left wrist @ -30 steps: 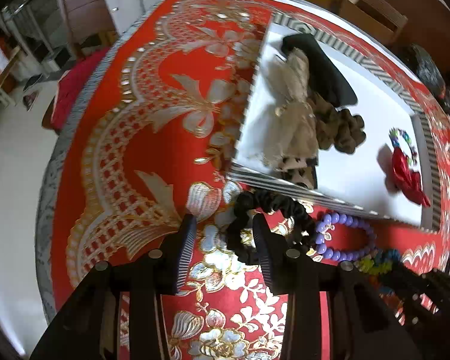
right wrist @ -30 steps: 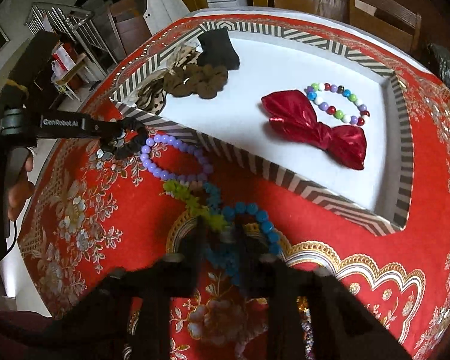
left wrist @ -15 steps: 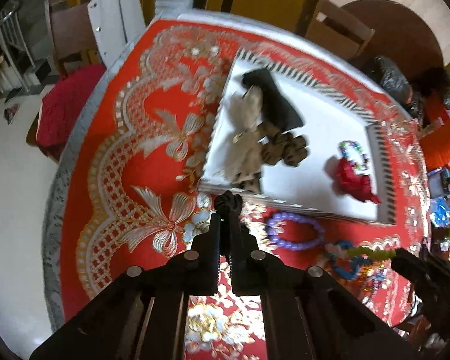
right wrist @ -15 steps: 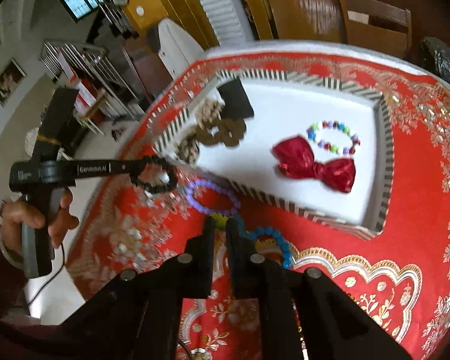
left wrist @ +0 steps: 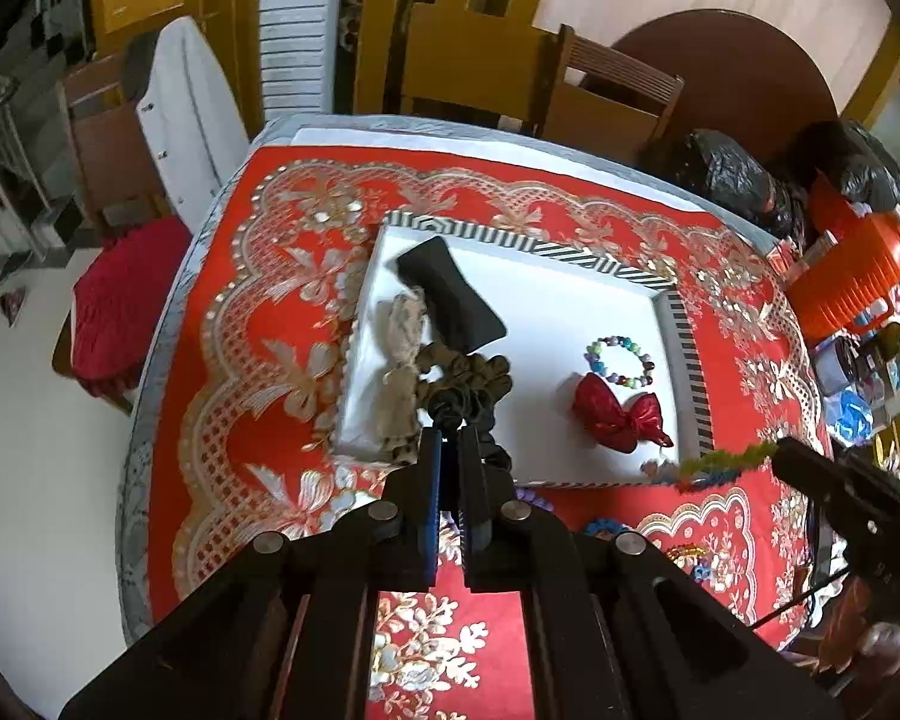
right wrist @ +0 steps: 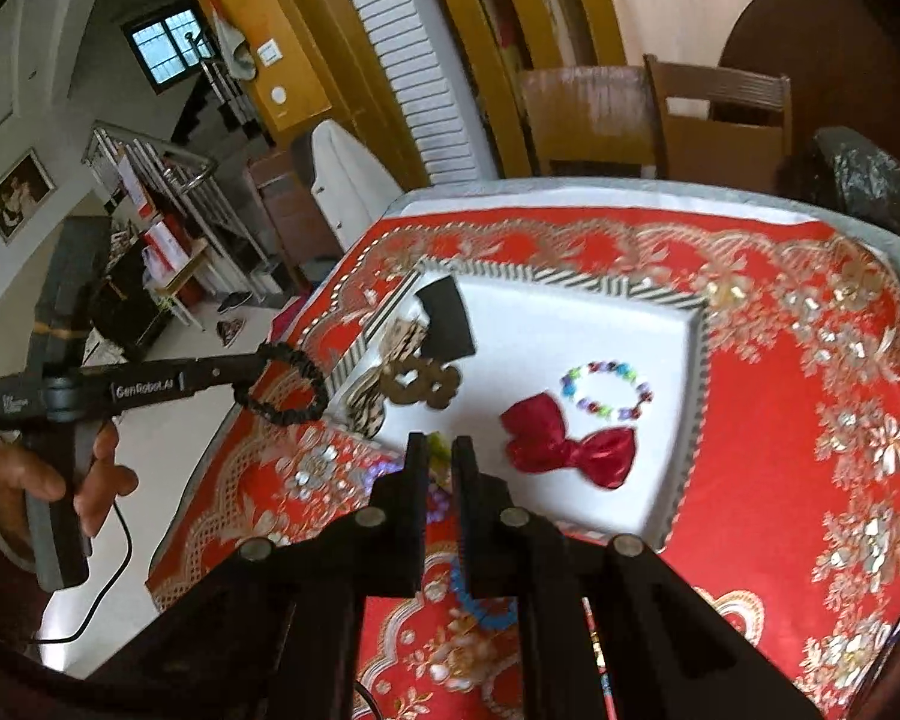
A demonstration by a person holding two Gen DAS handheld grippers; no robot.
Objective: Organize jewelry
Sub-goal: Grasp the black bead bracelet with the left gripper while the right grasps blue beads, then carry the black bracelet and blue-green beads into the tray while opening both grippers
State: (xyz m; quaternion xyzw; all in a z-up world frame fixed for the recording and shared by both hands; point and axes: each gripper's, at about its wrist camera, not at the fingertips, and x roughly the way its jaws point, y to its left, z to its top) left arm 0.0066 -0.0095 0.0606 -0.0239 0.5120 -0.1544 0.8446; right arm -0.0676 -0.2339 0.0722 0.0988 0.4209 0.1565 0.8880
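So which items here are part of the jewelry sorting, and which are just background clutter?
Part of the job:
- black scrunchie in left gripper
- yellow-green piece in right gripper
- striped tray
- bead bracelet, red bow, brown scrunchie in tray
- blue bracelet on cloth

Lying about:
- wooden chairs
- orange container
- black bags

Left wrist cam: rides on my left gripper (left wrist: 449, 441), looks along its fingers, steeply down onto the table (left wrist: 222, 360) from above its near edge. Tray (left wrist: 570, 300) sits mid-frame, fairly far off.

Right wrist cam: rides on my right gripper (right wrist: 441, 450), looks forward and down from the near-right side, tilted more toward the room, also high above the cloth.

Shared: both views take in the tray (right wrist: 570, 324), the red bow (left wrist: 621, 420) (right wrist: 570, 450) and the chairs (left wrist: 618, 96) behind. The right cam also sees my left gripper (right wrist: 252, 369) from the side; the left cam catches the right one (left wrist: 777, 456) at its right edge.
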